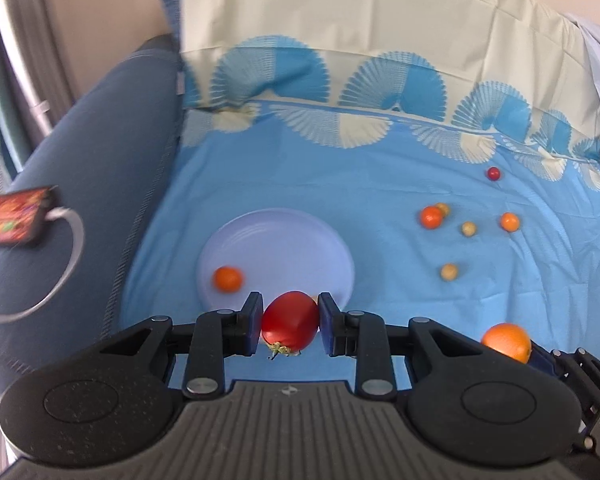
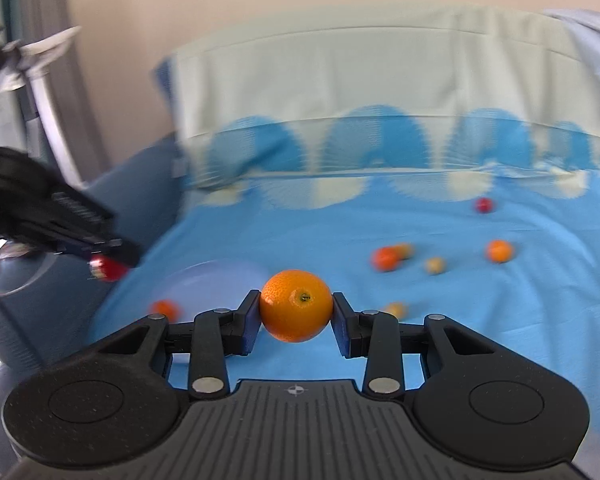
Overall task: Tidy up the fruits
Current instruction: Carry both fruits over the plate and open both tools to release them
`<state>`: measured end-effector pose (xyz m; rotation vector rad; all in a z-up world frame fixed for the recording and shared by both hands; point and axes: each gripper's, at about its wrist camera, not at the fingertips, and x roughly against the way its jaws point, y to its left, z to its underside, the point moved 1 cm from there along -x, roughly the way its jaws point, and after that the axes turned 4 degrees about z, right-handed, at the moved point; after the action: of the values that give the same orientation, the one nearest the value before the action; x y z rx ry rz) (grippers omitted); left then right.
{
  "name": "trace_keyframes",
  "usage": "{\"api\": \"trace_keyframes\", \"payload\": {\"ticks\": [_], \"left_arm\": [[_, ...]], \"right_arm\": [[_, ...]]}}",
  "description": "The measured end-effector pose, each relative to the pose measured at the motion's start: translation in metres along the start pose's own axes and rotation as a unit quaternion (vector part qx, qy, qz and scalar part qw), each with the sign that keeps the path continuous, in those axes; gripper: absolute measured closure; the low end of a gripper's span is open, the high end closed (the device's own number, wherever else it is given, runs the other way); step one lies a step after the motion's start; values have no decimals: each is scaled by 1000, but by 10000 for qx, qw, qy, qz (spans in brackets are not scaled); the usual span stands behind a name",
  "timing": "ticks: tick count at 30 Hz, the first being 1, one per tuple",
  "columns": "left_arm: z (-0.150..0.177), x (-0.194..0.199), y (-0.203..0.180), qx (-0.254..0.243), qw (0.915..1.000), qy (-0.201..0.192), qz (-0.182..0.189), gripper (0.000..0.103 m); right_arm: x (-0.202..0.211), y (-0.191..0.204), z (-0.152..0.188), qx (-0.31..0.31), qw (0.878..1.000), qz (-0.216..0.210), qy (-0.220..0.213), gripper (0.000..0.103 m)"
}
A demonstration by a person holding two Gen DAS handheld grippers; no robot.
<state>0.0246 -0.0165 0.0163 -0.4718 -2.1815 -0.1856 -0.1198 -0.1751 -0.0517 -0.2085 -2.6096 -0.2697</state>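
My left gripper (image 1: 290, 326) is shut on a red tomato (image 1: 290, 326) and holds it just above the near rim of a pale lilac plate (image 1: 284, 240). One small orange (image 1: 228, 279) lies on the plate's left side. My right gripper (image 2: 296, 312) is shut on an orange (image 2: 296, 311), held above the blue sheet to the right of the plate (image 2: 216, 276). The same orange shows in the left wrist view (image 1: 507, 342) at lower right. The left gripper with its tomato (image 2: 108, 270) appears at the left of the right wrist view.
Loose fruits lie on the blue sheet (image 1: 380, 184) at right: an orange one (image 1: 431, 217), another orange one (image 1: 510, 222), yellowish ones (image 1: 449, 271) (image 1: 468, 229) and a small red one (image 1: 493, 173). A dark blue cushion (image 1: 100, 160) with a phone (image 1: 16, 220) lies left.
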Motion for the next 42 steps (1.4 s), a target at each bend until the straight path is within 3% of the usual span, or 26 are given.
{"api": "trace_keyframes", "payload": {"ticks": [5, 12, 26, 42], "left_arm": [[25, 27, 34, 227, 9996, -121, -105, 70], [40, 44, 61, 440, 9986, -268, -117, 70], [42, 47, 75, 636, 9975, -300, -70, 70], [28, 18, 76, 697, 9974, -167, -114, 70]], "right_arm": [[20, 51, 3, 490, 9981, -371, 21, 64], [34, 84, 2, 895, 9950, -445, 17, 64], [35, 93, 4, 1090, 9931, -414, 89, 64], [10, 78, 1, 951, 9948, -245, 267, 64]]}}
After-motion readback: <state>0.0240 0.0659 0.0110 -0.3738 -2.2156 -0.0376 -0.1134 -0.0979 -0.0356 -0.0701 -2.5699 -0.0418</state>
